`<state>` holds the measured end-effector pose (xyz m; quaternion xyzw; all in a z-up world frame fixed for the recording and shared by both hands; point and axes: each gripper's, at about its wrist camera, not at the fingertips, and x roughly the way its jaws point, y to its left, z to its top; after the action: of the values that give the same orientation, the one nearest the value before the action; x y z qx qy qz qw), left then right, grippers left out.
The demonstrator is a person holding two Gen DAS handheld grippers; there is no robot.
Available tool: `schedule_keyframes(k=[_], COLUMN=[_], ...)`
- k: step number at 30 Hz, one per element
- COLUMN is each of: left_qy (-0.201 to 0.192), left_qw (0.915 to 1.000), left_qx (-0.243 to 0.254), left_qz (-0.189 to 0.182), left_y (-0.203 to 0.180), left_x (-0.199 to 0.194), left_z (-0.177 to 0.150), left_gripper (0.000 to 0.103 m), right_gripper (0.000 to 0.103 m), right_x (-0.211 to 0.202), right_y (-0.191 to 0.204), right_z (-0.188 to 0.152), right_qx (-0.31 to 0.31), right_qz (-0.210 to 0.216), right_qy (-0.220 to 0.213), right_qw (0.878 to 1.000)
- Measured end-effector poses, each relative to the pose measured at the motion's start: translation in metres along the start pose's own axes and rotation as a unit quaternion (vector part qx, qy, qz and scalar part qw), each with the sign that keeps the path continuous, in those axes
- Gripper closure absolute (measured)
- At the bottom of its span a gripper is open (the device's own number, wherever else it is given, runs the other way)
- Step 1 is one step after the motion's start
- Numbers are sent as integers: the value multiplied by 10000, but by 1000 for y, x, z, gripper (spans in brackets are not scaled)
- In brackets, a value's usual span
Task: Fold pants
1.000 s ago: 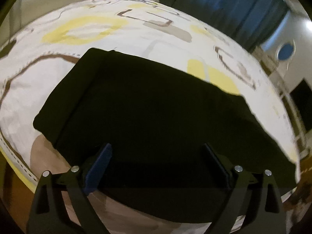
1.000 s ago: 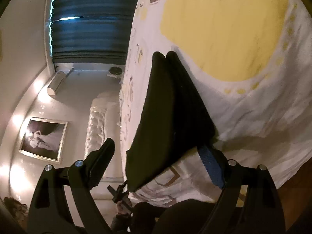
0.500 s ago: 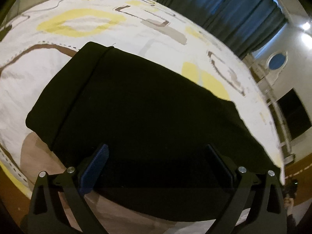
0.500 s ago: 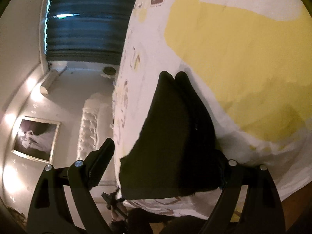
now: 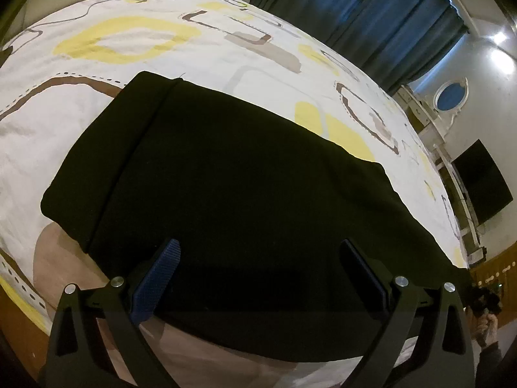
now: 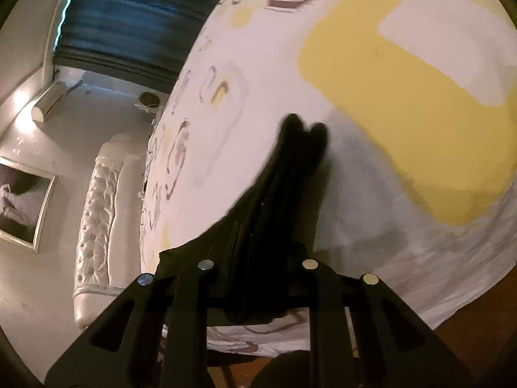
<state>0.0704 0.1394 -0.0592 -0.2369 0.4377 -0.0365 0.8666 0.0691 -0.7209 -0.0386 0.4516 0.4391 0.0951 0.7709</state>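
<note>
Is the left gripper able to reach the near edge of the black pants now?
Probably yes. The left gripper hangs open just above the pants, its fingers straddling the near edge, and nothing lies between them and the cloth.

You are working in a home bedroom. A bed with a white cover printed in yellow and brown shapes (image 5: 226, 48) fills most of your view, backed by a white tufted padded headboard (image 6: 97, 213). Dark blue pleated curtains (image 5: 371, 9) hang along one wall, a framed picture (image 6: 22, 207) and a white wall-mounted air conditioner (image 6: 48, 102) on another, beside a black wall-mounted flat screen (image 5: 481, 187).
</note>
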Motion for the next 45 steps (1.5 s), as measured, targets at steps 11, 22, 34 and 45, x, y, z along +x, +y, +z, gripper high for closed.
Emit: schedule_keyframes(k=[11,22,34,45], left_qy=[-45,-93,-105,-107], left_qw=[9999,9992,9986,9985], left_qx=[-31,-127,-214,-217], left_qz=[-140,-371,-464,-483], left_y=[2,10,12,12], left_x=[-1,-4,-5,-5], left_z=[0,1,2,1], left_gripper=[5,5,5,5], right_gripper=[84,84,84,84], right_x=[2,37,98,153], right_y=[91,162,202,227], right_z=[-29,-77,-119,-152], right_qx=[-823,-1470,-1746,-1969], right_qz=[-431,-515,-311,-209], right_qy=[-236,-66,389,782], right_qw=[9954,9878,9834,9771])
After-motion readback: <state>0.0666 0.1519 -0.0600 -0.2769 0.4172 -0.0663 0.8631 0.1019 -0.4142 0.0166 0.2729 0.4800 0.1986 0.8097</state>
